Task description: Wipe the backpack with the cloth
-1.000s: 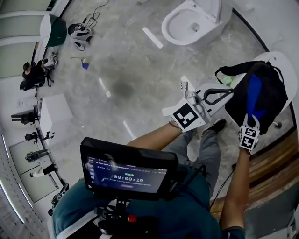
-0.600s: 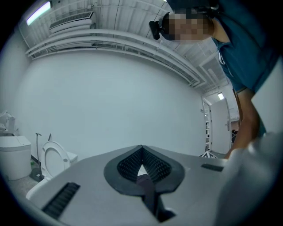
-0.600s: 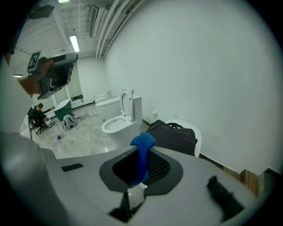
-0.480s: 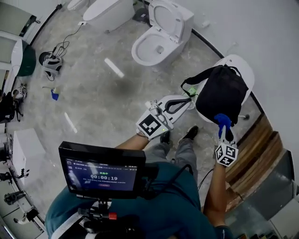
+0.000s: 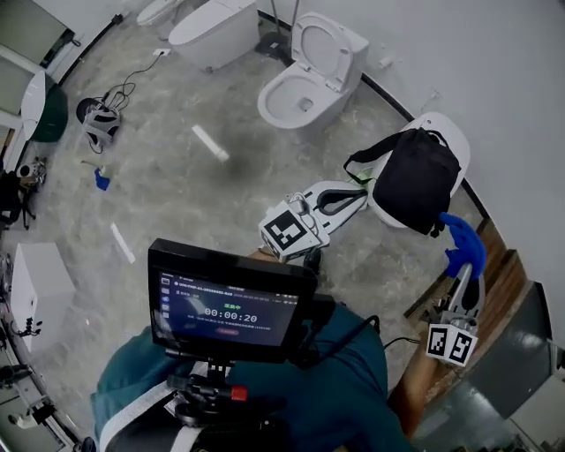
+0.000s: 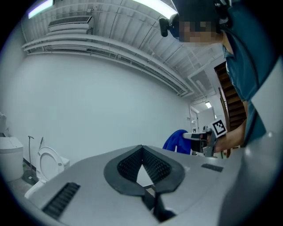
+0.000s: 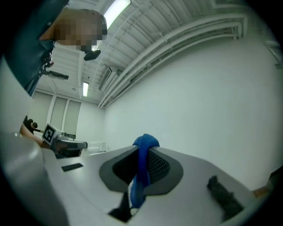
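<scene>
A black backpack sits on a white round seat, its strap looping out to the left. My left gripper lies just left of the bag, below the strap. Its jaws are shut at the tips with nothing between them. My right gripper is off the bag, lower right of it, shut on a blue cloth. The right gripper view has that cloth draped through the jaws, which point up at a white wall. The left gripper view catches the blue cloth too.
Two white toilets stand on the grey floor beyond the bag. Wooden steps lie at the right. A monitor on my chest rig hides the ground near me. Cables and small gear lie far left.
My right gripper has drawn back from the backpack's front, down and to the right, with the blue cloth in it. The left gripper has stayed beside the strap. The head view has shifted.
</scene>
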The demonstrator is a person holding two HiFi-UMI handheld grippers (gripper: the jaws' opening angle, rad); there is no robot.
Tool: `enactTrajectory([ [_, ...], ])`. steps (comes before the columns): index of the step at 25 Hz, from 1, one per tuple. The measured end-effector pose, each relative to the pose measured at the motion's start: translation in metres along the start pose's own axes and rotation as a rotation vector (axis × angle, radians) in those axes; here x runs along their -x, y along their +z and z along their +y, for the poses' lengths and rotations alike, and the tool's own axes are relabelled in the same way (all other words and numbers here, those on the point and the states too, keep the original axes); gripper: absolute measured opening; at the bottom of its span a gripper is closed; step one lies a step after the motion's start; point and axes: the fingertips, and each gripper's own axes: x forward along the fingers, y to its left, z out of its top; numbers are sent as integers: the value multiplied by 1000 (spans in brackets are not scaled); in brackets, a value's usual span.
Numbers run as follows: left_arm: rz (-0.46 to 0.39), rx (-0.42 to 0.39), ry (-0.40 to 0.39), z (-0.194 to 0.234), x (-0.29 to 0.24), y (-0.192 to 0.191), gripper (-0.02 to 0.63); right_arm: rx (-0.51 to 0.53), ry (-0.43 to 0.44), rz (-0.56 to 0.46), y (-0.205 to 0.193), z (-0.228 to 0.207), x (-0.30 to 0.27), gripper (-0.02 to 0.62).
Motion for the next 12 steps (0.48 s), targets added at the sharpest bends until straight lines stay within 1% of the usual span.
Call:
enactTrajectory([
  [3, -30, -12, 13, -19, 25, 22, 5, 17, 2, -82, 43, 15, 35, 23],
  [6, -42, -21, 21, -53, 51, 33, 5, 24, 5, -139, 69, 30, 81, 23],
  [8, -37, -50, 9, -96, 77, 36, 5, 22, 1, -178, 80, 43, 132, 23],
  [10, -45, -84, 5, -150, 113, 39, 5, 23, 0, -213, 89, 63, 199, 23],
  [12, -68, -88, 14, -192, 146, 44, 5, 25, 7, -234, 97, 81, 253, 23],
])
